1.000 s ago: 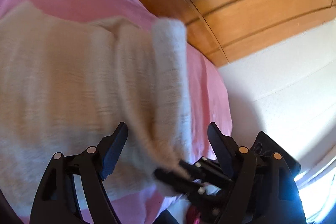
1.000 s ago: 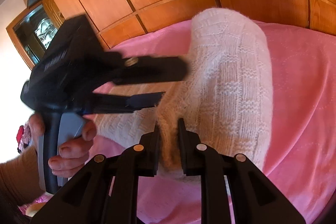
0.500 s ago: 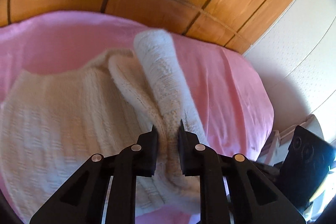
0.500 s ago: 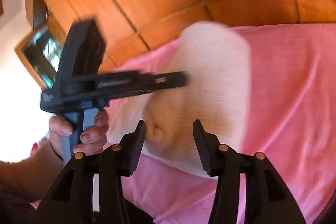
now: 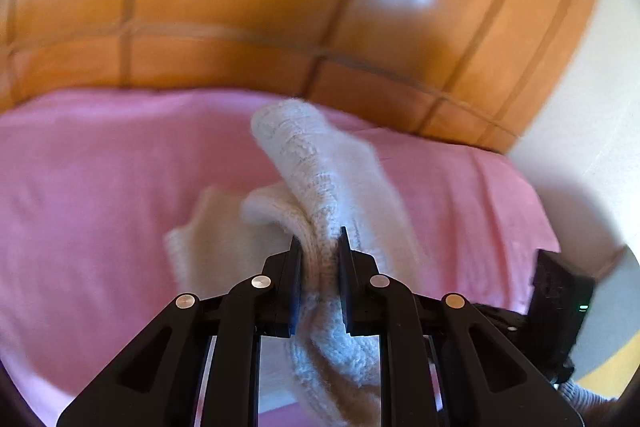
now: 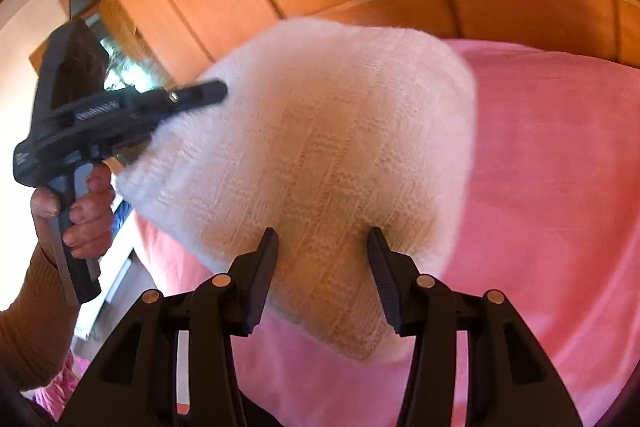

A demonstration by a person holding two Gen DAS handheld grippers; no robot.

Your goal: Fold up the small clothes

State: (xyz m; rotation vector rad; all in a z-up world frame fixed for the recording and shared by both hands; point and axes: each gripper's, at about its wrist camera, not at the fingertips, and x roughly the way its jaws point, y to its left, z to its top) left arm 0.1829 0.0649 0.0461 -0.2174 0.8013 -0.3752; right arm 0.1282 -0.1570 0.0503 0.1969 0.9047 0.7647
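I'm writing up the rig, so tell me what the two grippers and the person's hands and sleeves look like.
Both grippers are matte black plastic. The left gripper and right gripper each have two flat fingers on angular linkage arms with round silver pivot pins. Seen from the right wrist, the left one has a pistol-style grip with a grey trigger and small white lettering on its side. The left hand is bare, with a tan knit sleeve.

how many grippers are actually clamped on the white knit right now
1. The left gripper is shut on the white knit garment, lifting it off the pink cover. The right gripper is open, fabric between its fingers unpinched.
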